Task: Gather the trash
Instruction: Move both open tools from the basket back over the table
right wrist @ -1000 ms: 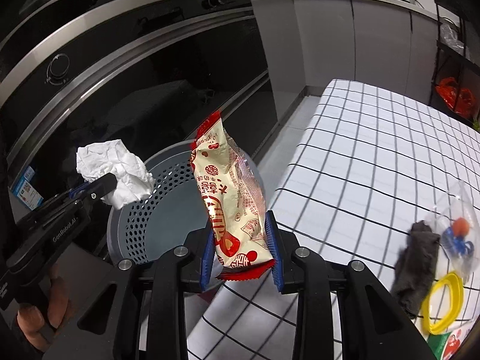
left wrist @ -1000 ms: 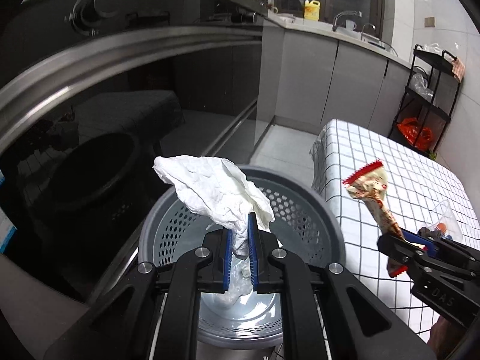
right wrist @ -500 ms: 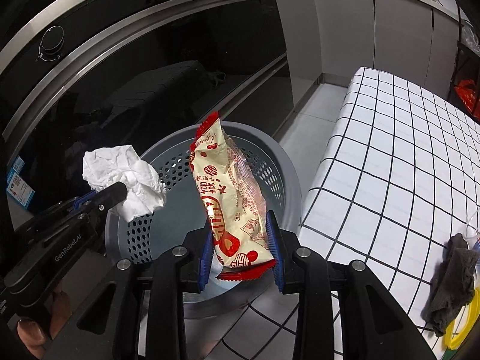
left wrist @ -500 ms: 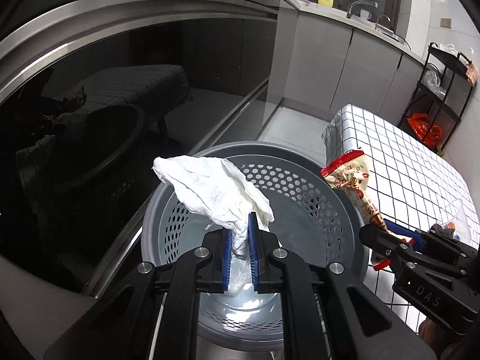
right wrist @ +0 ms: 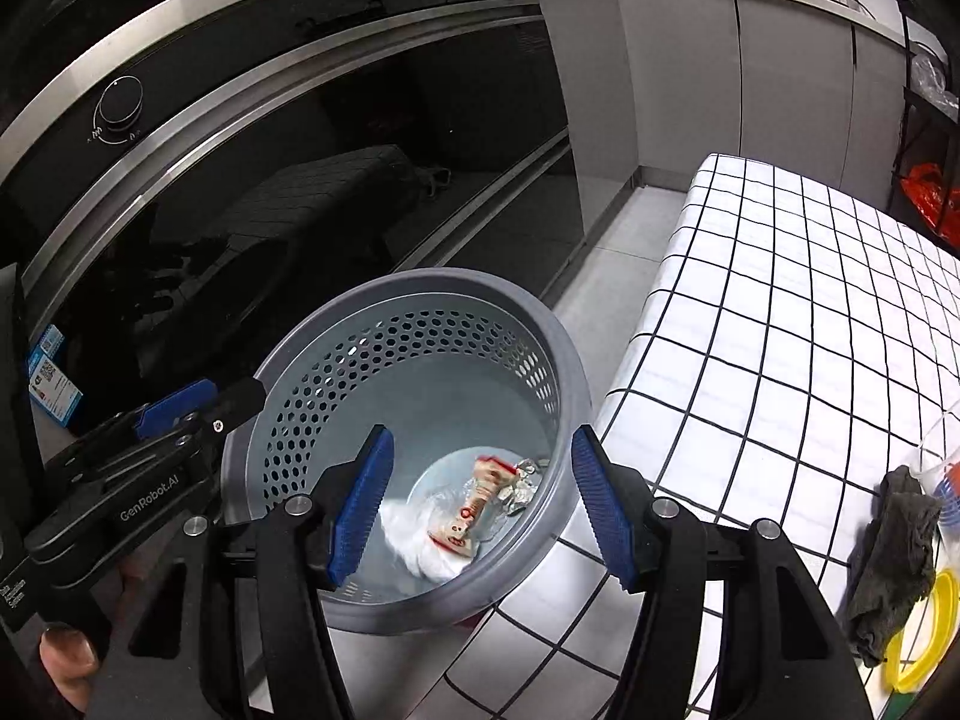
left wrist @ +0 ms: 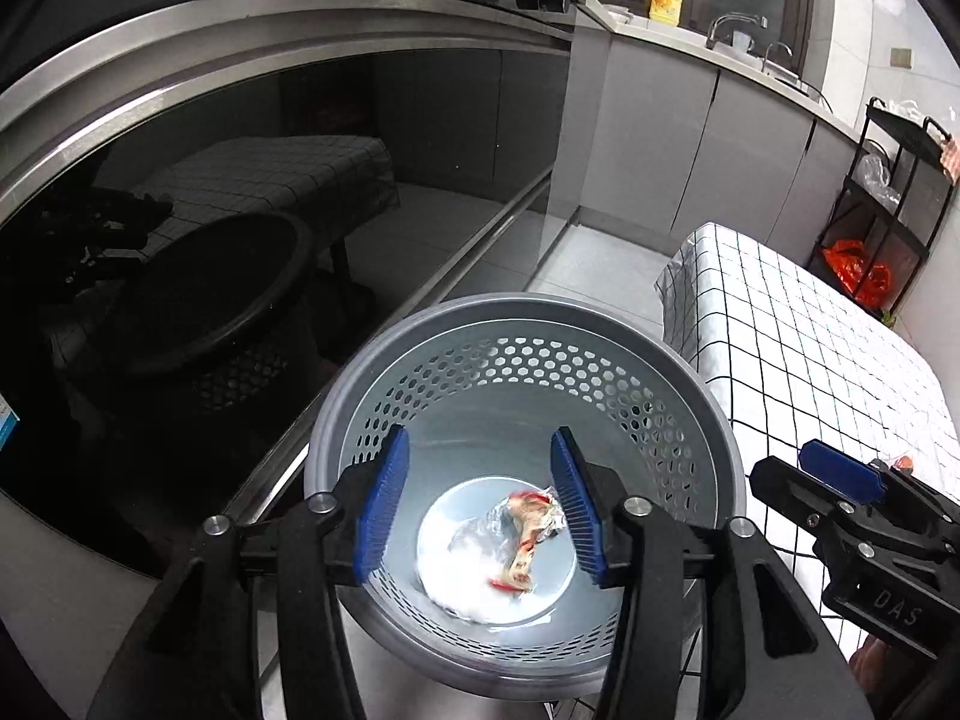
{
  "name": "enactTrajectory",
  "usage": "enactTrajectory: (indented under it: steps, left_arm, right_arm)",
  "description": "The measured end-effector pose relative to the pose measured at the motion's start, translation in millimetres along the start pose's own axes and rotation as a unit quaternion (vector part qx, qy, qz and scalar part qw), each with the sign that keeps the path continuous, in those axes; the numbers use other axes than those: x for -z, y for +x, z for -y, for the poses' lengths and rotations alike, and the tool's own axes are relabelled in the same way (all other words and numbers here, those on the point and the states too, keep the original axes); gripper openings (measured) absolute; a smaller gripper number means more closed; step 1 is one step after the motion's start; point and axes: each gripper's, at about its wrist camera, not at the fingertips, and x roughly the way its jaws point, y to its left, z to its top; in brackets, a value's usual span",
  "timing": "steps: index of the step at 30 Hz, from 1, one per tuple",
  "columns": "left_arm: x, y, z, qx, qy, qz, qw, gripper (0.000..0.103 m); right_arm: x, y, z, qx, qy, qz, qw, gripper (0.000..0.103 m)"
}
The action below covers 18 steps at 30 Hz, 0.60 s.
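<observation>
A grey perforated trash basket (left wrist: 516,312) stands on the floor beside the table; it also shows in the right wrist view (right wrist: 420,288). At its bottom lie a crumpled white tissue (left wrist: 456,576) and a red-and-cream snack wrapper (left wrist: 531,531); both show in the right wrist view, the tissue (right wrist: 420,546) and the wrapper (right wrist: 474,510). My left gripper (left wrist: 480,504) is open and empty above the basket. My right gripper (right wrist: 480,504) is open and empty above the basket's near rim.
A table with a white black-grid cloth (right wrist: 810,312) stands right of the basket. On it lie a dark rag (right wrist: 894,546), a yellow ring (right wrist: 924,630) and a clear bag. A dark glass oven front (left wrist: 240,192) is on the left. A black rack (left wrist: 882,198) stands at the back right.
Both grippers have opened. The tissue and the snack wrapper have dropped into the basket. Both grippers moved over the basket.
</observation>
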Motion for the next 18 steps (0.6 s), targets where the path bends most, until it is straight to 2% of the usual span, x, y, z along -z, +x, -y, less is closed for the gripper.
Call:
enactTrajectory:
  steps: [10, 12, 18]
  left_arm:
    - [1, -5, -2, 0.000, -0.004, 0.004, 1.0000, 0.054]
    - [1, -8, -2, 0.001, -0.003, 0.008, 1.0000, 0.057]
    - [3, -15, 5, 0.013, 0.003, 0.012, 0.9998, 0.057]
  right_arm:
    - [-1, -7, -1, 0.009, -0.004, 0.008, 1.000, 0.059]
    - [2, -10, 0, 0.015, -0.006, 0.009, 1.000, 0.059]
    - [17, -23, 12, 0.033, 0.003, 0.009, 0.999, 0.059]
